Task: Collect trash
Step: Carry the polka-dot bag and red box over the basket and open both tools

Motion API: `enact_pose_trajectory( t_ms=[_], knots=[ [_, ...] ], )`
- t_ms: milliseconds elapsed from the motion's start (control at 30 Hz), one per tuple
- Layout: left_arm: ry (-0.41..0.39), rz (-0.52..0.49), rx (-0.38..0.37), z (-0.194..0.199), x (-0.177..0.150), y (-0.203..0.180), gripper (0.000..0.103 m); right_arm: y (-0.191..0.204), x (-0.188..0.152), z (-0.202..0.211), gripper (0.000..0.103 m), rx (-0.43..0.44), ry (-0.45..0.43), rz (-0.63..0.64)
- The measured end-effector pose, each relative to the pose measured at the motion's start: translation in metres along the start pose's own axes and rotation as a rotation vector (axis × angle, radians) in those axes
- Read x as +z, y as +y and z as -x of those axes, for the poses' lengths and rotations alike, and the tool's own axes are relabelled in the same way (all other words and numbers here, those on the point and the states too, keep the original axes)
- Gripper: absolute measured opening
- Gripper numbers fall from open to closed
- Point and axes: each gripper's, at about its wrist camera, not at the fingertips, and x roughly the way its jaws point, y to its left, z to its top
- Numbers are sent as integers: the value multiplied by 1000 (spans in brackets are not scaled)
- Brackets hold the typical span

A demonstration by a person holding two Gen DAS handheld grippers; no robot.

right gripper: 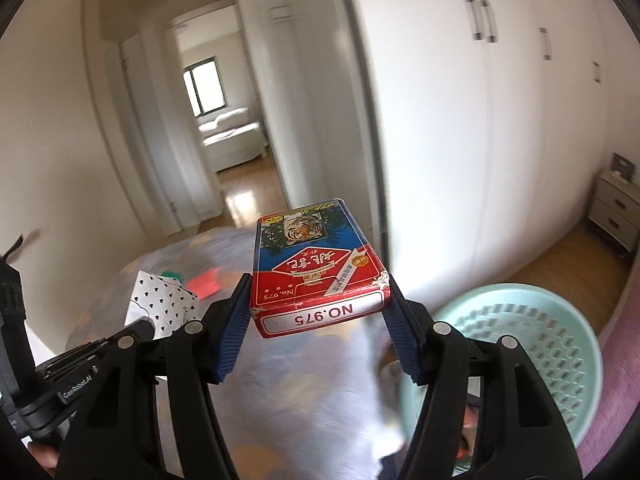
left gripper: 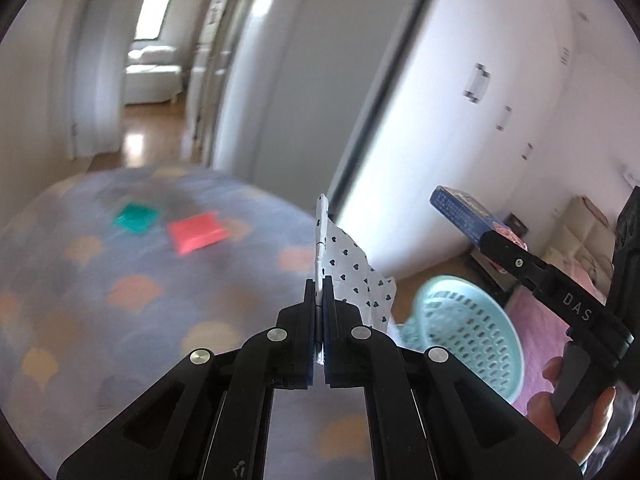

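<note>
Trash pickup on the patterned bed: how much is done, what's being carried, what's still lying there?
Nothing visibly sits in the pale blue perforated plastic basket yet, though its bottom is partly hidden. In hand: the left gripper pinches a white heart-printed paper wrapper; the right gripper clamps a red-and-blue tiger-print card box. Left on the bed cover: a green packet and a red packet.

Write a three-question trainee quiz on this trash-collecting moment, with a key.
1. True or false: the left gripper is shut on the heart-print paper.
2. What does the right gripper hold? A) card box B) red packet C) basket
3. Fill in: the green packet lies on the ____.

Key: 1 true. 2 A. 3 bed.
</note>
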Motion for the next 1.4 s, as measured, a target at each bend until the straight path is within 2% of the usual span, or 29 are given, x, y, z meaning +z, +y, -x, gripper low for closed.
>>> enact_pose_trajectory(
  t_ms=[300,467,633,800,900,967,1033,1167,1200,1267,1400],
  knots=[
    [20,-168,-117,-31,0,-95,1,-83,-4,33,59,-125,-35,-130],
    [84,-210,-179,-65,-7,-127,1,-121,-15,38,59,-183,-25,-195],
    [154,-263,-190,-100,-22,-156,1,-149,-22,40,59,-220,-7,-248],
    [211,-283,-188,-128,-33,-164,1,-163,-31,44,59,-231,-2,-269],
    [233,-282,-184,-139,-36,-166,10,-168,-32,42,60,-233,7,-281],
    [237,-299,-181,-138,-40,-162,40,-169,-32,41,60,-238,12,-284],
    [210,-330,-145,-135,-43,-161,51,-168,-32,38,61,-242,20,-285],
    [202,-323,-146,-126,-43,-152,52,-171,-36,30,64,-225,53,-320],
    [203,-316,-152,-124,-42,-149,55,-174,-37,28,67,-205,62,-334],
    [203,-294,-166,-120,-40,-140,68,-174,-39,27,68,-208,70,-349],
    [188,-233,-167,-108,-38,-119,68,-163,-37,28,68,-213,67,-330]
  ],
)
